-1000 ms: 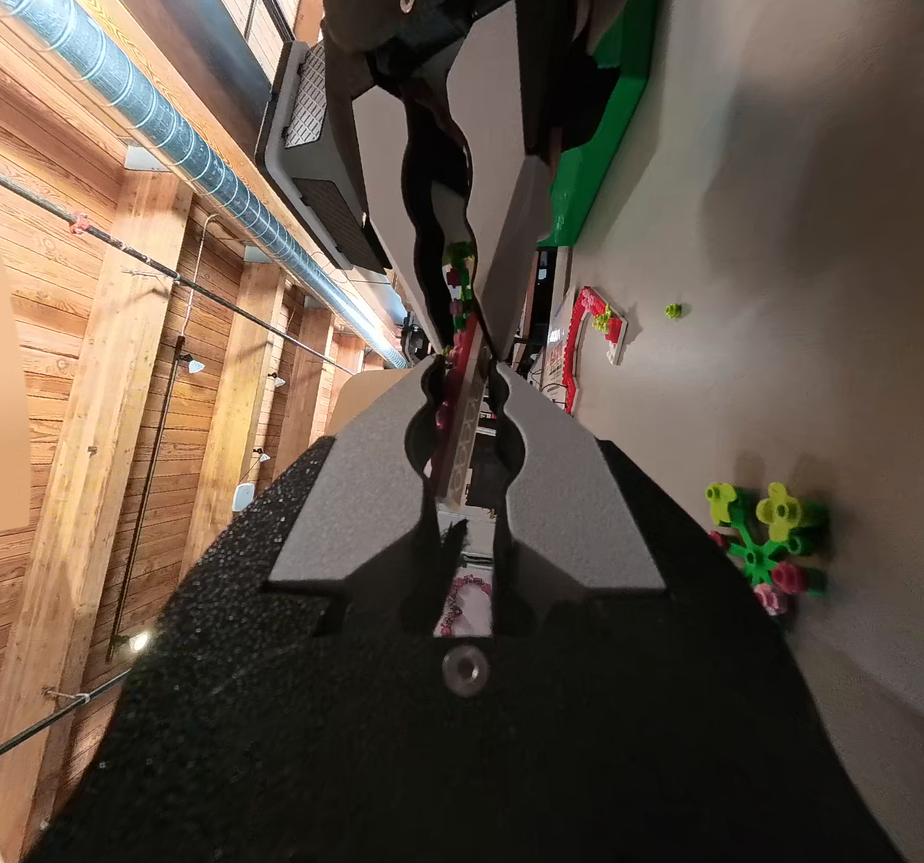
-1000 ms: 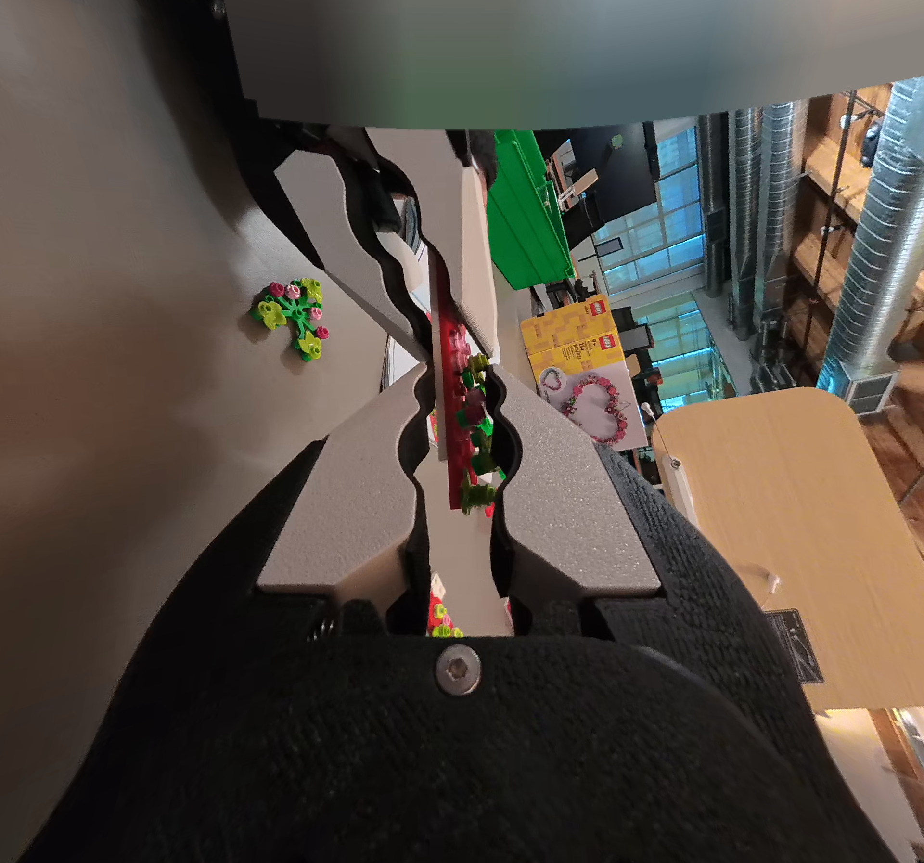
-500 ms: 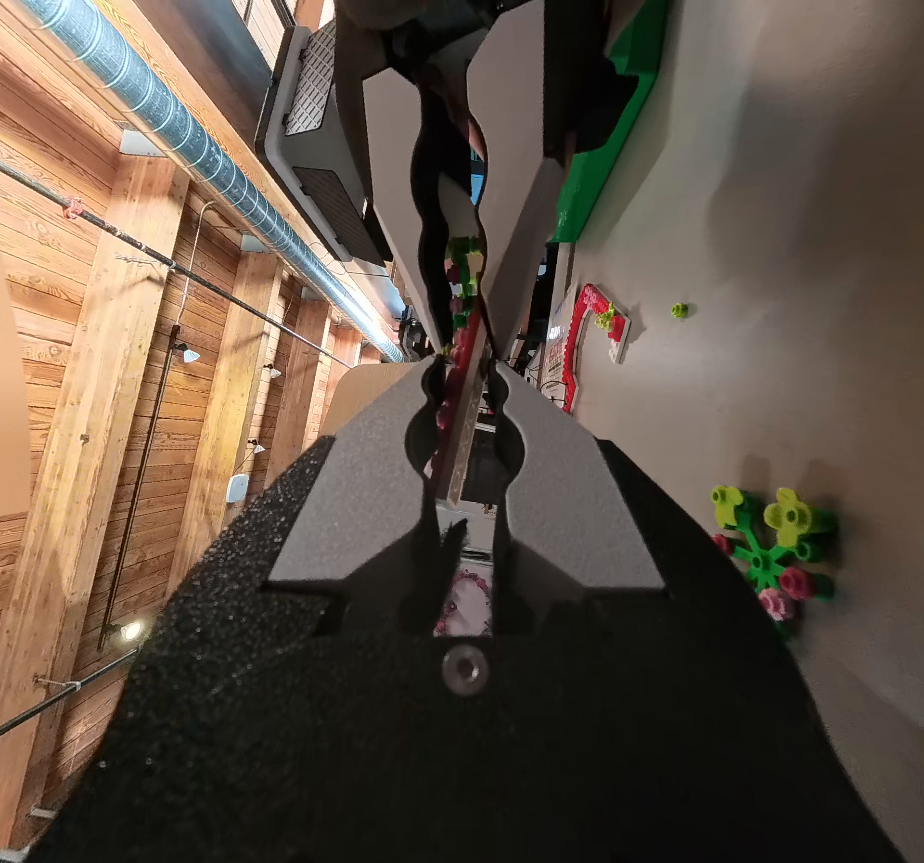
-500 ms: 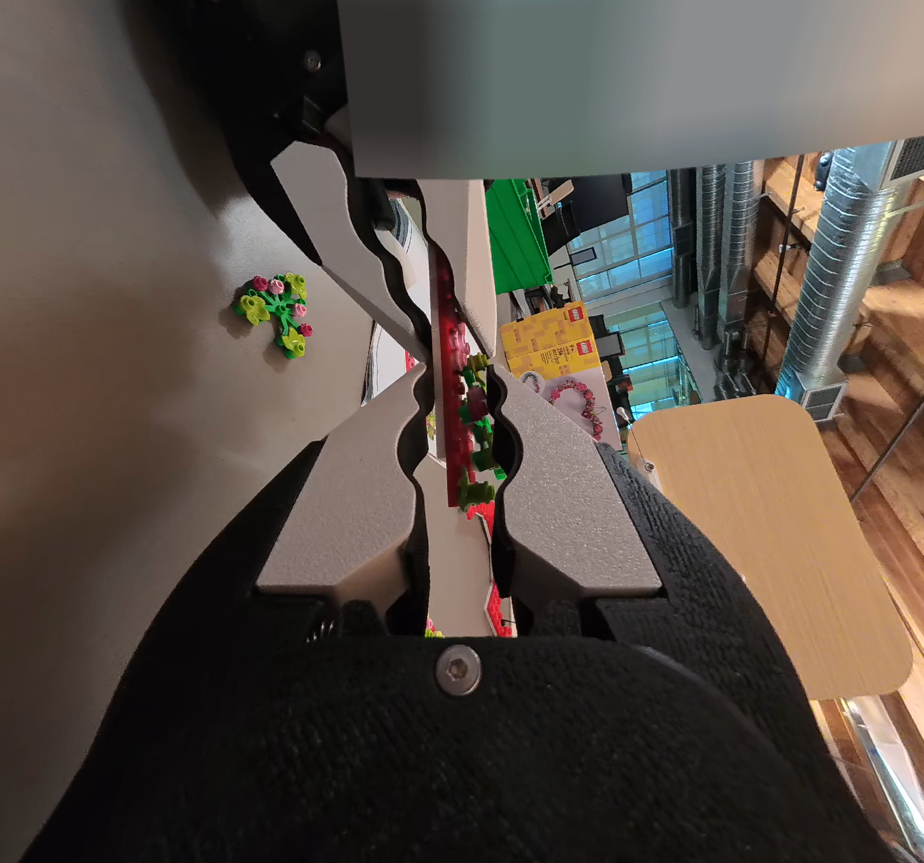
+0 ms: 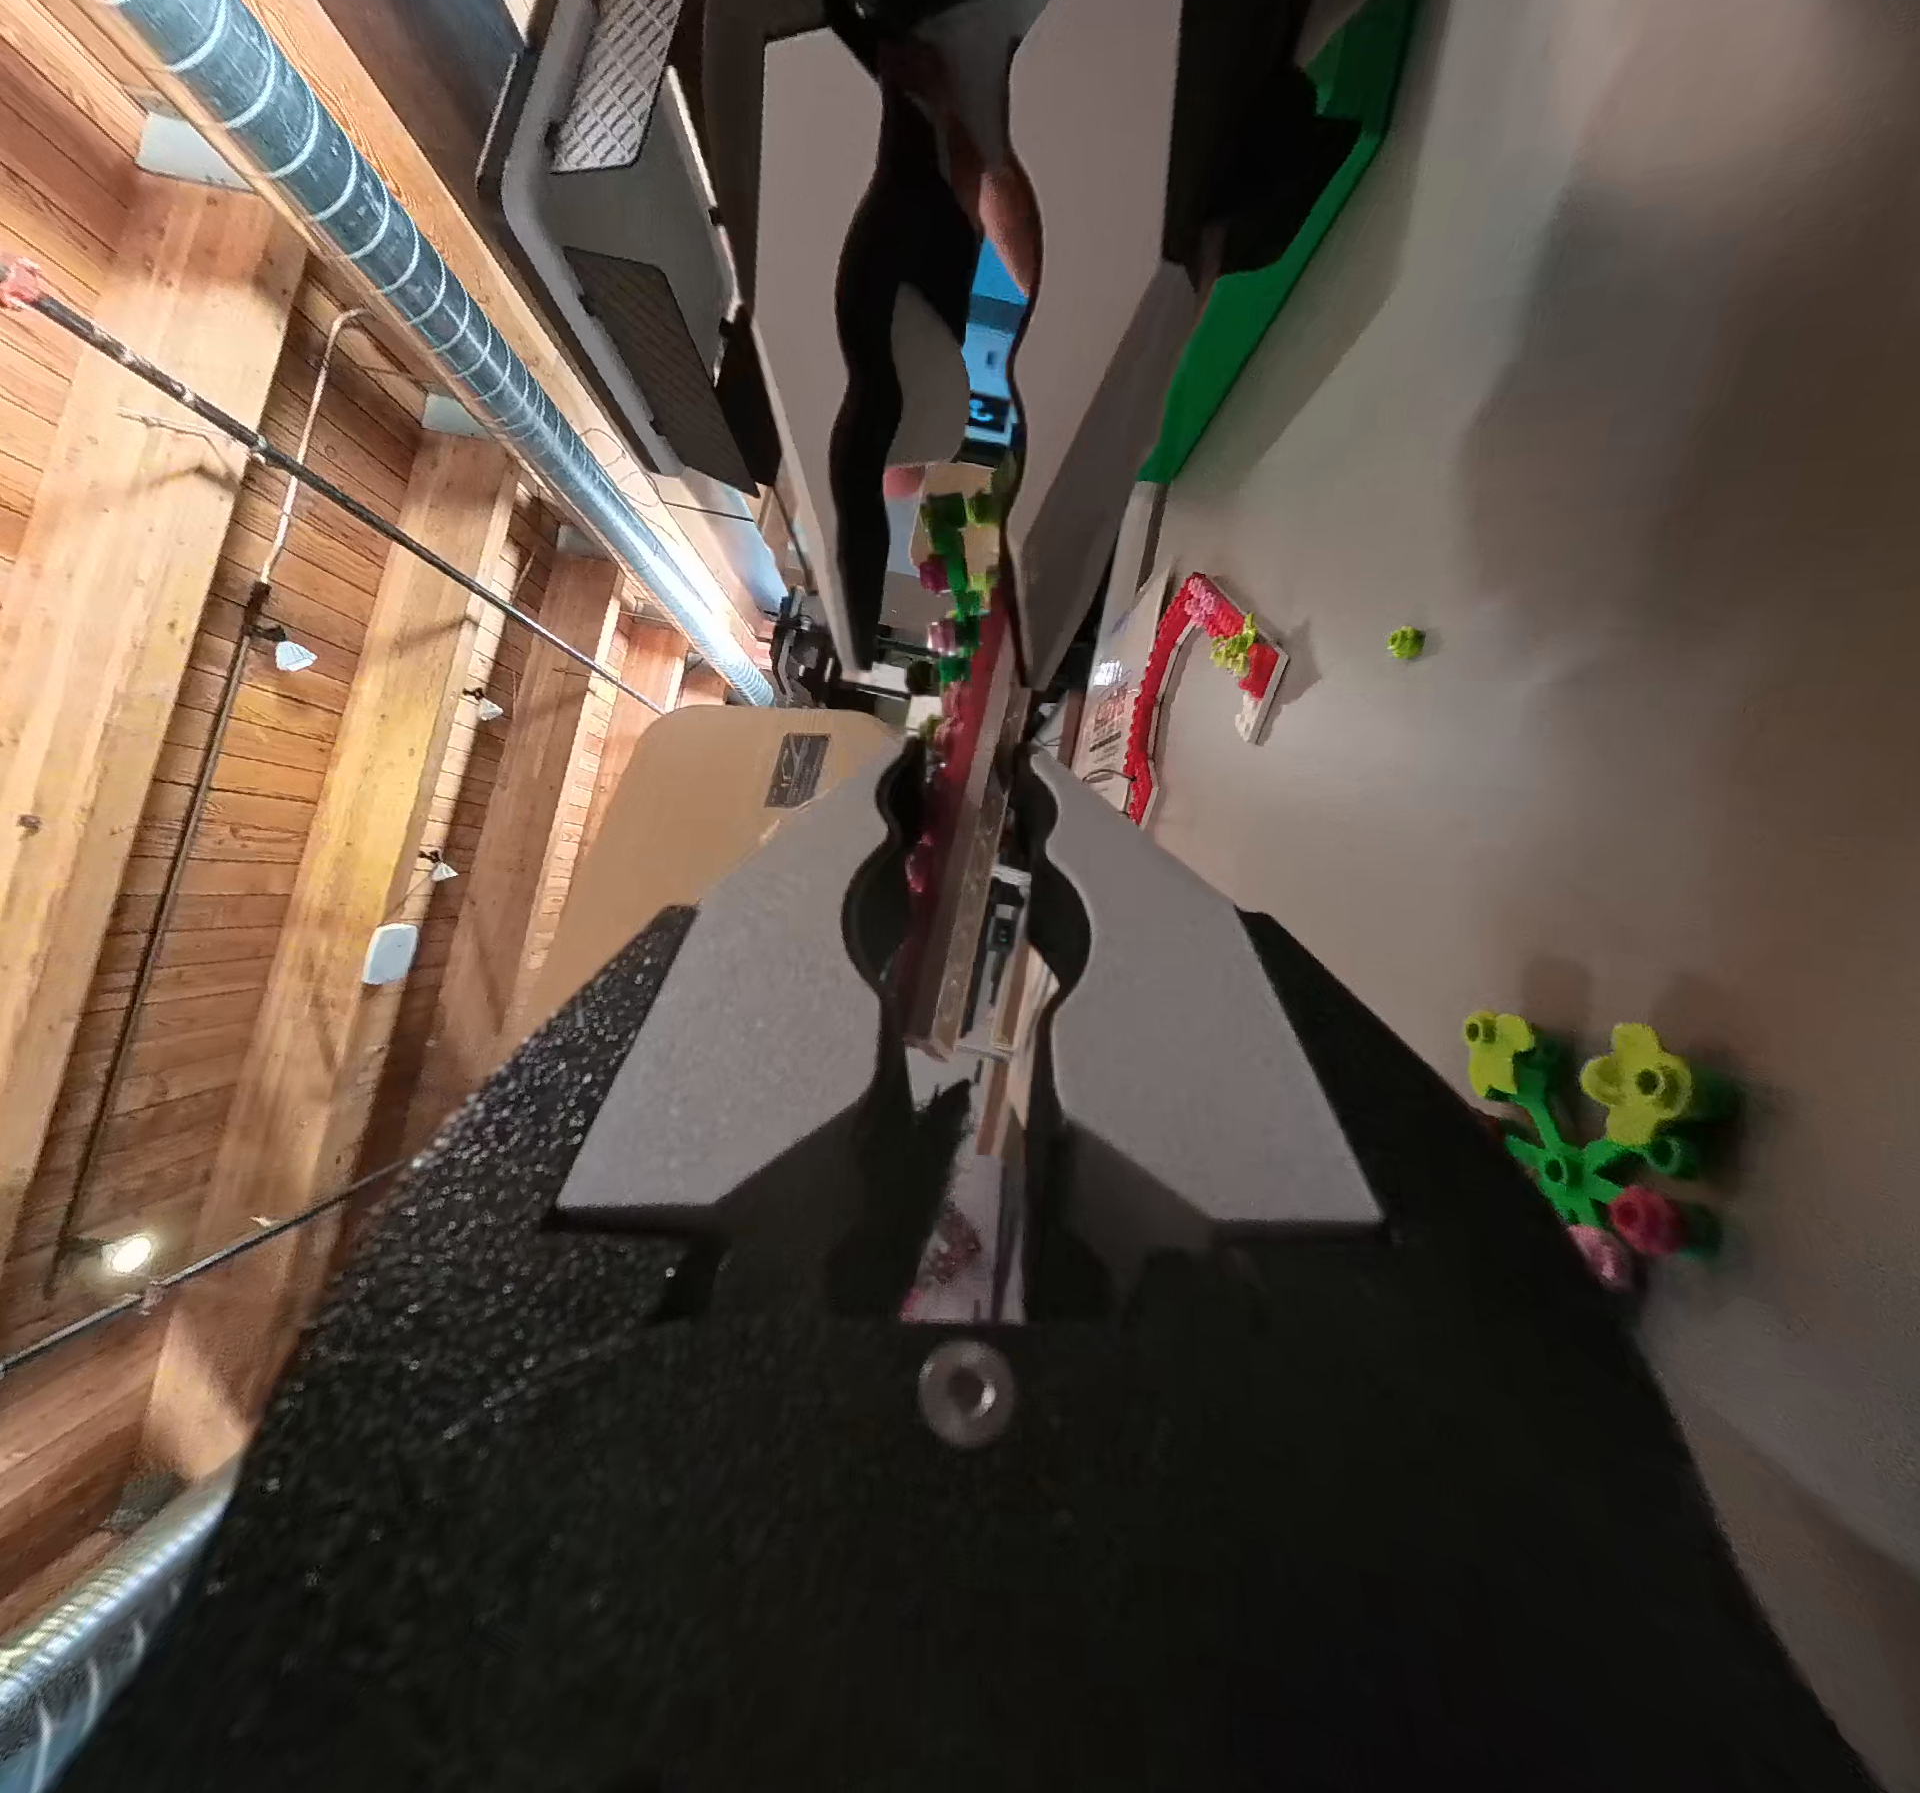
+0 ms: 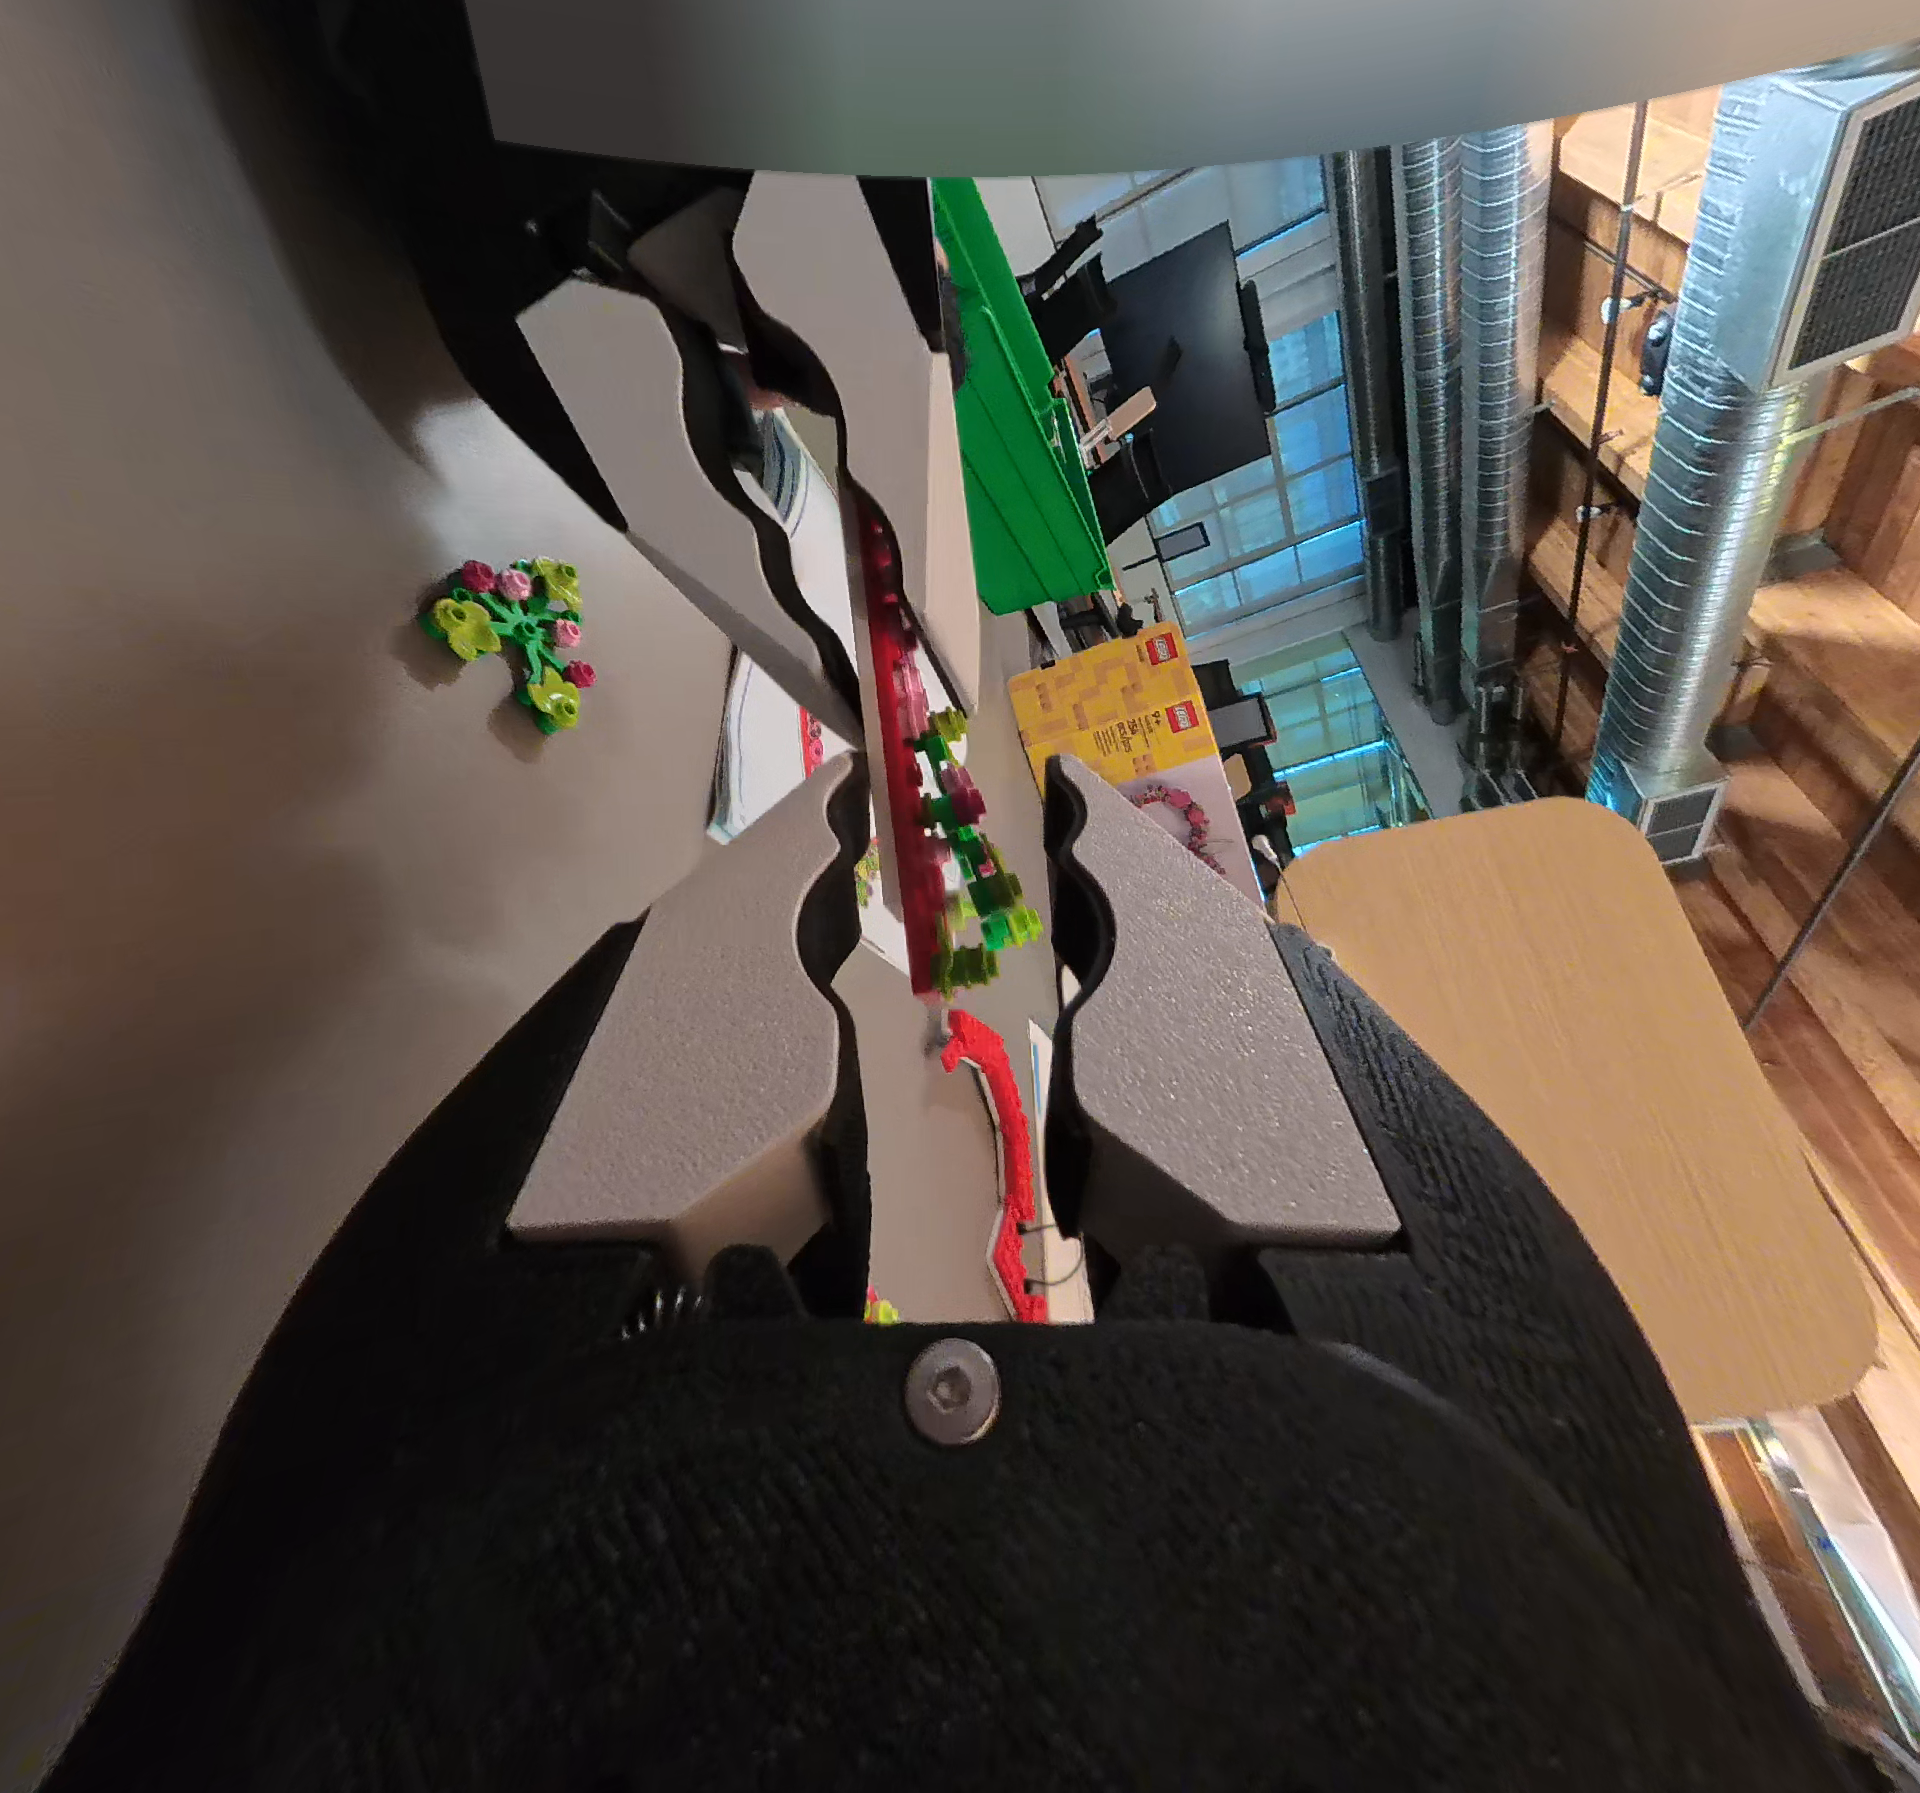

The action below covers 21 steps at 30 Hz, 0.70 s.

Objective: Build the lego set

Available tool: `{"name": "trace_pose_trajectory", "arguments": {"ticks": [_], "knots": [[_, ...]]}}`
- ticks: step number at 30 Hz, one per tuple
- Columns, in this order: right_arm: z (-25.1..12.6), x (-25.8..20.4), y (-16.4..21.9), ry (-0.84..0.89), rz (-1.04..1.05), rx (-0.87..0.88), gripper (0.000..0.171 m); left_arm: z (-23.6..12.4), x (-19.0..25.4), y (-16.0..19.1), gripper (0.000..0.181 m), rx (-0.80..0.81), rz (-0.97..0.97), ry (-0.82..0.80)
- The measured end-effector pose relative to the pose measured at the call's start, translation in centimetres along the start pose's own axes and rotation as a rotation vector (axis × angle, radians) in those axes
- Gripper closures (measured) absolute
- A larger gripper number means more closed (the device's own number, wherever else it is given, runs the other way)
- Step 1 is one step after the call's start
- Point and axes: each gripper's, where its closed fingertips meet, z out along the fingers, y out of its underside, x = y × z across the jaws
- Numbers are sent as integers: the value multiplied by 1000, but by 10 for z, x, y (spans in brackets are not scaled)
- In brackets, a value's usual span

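The table [image 5: 1662, 393] fills the right of the left wrist view and the left of the right wrist view, since both tools are held on their sides above it. Beyond the right gripper's tips a green bin [image 6: 1023, 455] and a yellow box [image 6: 1117, 704] sit on it.

The left gripper [image 5: 971, 756] is pressed together on the near end of the strip [image 5: 971, 870], a long red lego plate with green leaves and pink flowers along one face. The right gripper [image 6: 951, 787] faces it from the other end with its jaws spread; one finger [image 6: 727, 1005] lies just beside the strip's bare back, the other stands apart from the flower side, so I judge it is not pinching.

On the table beyond the left gripper lies the curved red section [image 5: 1184, 673], and nearer, to its right, a loose flower sprig [image 5: 1600, 1151]; a single lime stud [image 5: 1405, 641] sits well apart.

The strip looks light and stiff but likely brittle at its joints: the small flowers would pop off under side pressure. Best held across the flat plate faces near an end, clear of the blooms.
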Motion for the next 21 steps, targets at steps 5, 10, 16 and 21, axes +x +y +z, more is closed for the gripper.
{"name": "trace_pose_trajectory", "arguments": {"ticks": [5, 10, 16, 21], "knots": [[-2, -1, 6, -38, -6, 0, 141, 1, 3, 3, 168, -2, -74, 40], [-2, -10, 8, -92, -22, -1, 148, 2, 8, 0, 168, 15, -132, 90], [-2, -12, 8, -123, 30, 4, 152, 2, 11, -1, 168, 28, -190, 124], [-2, -13, 9, -152, 114, 11, 154, 2, 12, -1, 168, 28, -236, 147]]}}
